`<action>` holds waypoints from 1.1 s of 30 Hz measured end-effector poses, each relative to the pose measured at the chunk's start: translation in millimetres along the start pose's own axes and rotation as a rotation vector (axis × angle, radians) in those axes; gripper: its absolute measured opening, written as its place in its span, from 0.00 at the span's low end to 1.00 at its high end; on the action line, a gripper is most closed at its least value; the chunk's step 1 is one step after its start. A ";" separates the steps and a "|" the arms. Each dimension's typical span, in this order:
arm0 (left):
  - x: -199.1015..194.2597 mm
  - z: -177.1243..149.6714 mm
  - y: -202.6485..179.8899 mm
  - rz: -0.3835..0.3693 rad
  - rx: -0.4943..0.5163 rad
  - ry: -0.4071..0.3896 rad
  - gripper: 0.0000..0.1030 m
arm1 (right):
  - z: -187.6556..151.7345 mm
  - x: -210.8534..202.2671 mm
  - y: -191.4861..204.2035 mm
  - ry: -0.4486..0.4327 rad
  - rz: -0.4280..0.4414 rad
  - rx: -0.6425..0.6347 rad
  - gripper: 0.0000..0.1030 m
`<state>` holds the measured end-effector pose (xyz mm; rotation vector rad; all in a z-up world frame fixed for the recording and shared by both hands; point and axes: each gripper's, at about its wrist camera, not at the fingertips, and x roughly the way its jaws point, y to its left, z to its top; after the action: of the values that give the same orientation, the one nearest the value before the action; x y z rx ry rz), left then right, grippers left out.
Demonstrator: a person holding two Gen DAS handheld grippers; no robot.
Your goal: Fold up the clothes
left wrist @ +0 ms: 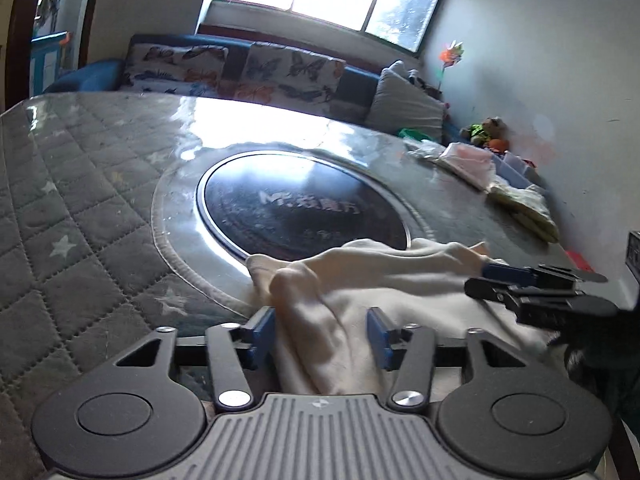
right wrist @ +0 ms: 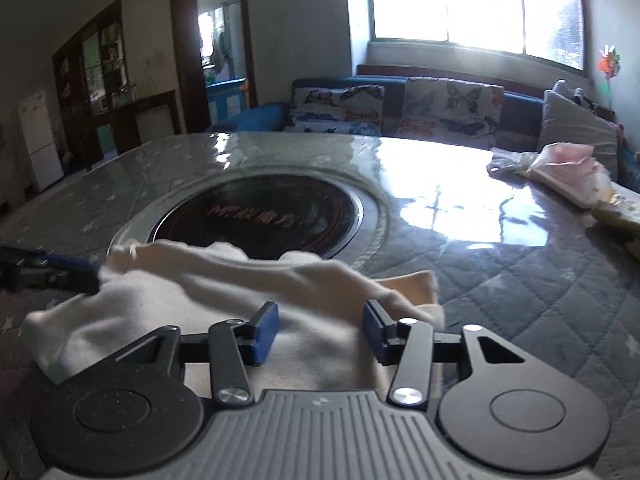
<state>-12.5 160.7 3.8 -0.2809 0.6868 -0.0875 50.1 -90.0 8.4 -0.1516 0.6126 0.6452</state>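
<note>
While both pairs of blue-padded jaws stood spread apart and gripped nothing, a cream garment (left wrist: 360, 292) lay crumpled on the near edge of a quilted, star-patterned table (left wrist: 80, 184) under a glossy clear cover. The left gripper (left wrist: 322, 336) hovered with loose folds of the cloth bunched between its parted fingers, and the right gripper (right wrist: 320, 332) sat low over the garment's other end, its fingers likewise released above the fabric. Each tool showed in the other's view at the side of the cloth; whether those tips touched it could not be told. Just beyond the garment, a dark round hotplate (left wrist: 304, 208) with a silver rim was set into the tabletop. Pink and yellow folded items (right wrist: 568, 176) rested at the table's far right edge. Behind stood a blue sofa with butterfly cushions (right wrist: 452, 108) beneath a bright window (right wrist: 472, 4).
</note>
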 end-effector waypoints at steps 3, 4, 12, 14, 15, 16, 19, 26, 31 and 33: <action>3.9 0.1 -3.7 0.025 0.038 -0.005 0.36 | -2.0 1.5 1.9 -0.005 0.004 -0.006 0.59; 5.1 0.3 -4.1 0.032 0.043 -0.006 0.36 | -2.2 1.9 2.3 -0.005 0.007 -0.007 0.63; 6.9 1.4 -12.6 0.122 0.111 -0.021 0.14 | -3.2 4.7 7.5 0.009 0.010 -0.036 0.85; 5.3 3.0 -13.2 0.113 0.101 -0.023 0.17 | -2.7 4.6 5.1 0.009 0.011 -0.024 0.88; 4.8 4.0 -13.5 0.110 0.097 -0.024 0.18 | -2.7 4.9 4.5 0.011 0.013 -0.021 0.89; 5.7 4.7 -14.3 0.115 0.102 -0.022 0.18 | -2.7 5.5 3.8 0.015 0.018 -0.018 0.91; 12.6 5.7 -16.0 0.132 0.123 -0.007 0.17 | -3.4 6.5 5.0 0.020 0.019 -0.027 0.93; 9.1 10.6 -19.9 0.198 0.187 -0.059 0.06 | -3.4 8.8 6.6 0.037 0.025 -0.036 1.00; 22.1 3.0 -14.8 0.209 0.232 -0.028 0.06 | -2.5 9.8 6.5 0.041 0.025 -0.039 1.00; 20.0 6.4 -7.9 0.191 0.201 -0.023 0.11 | -2.5 10.2 6.2 0.042 0.025 -0.038 1.00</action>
<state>7.0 151.1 -1.5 -0.0226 0.6731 0.0290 51.5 -80.6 0.8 -0.1939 0.6432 0.6799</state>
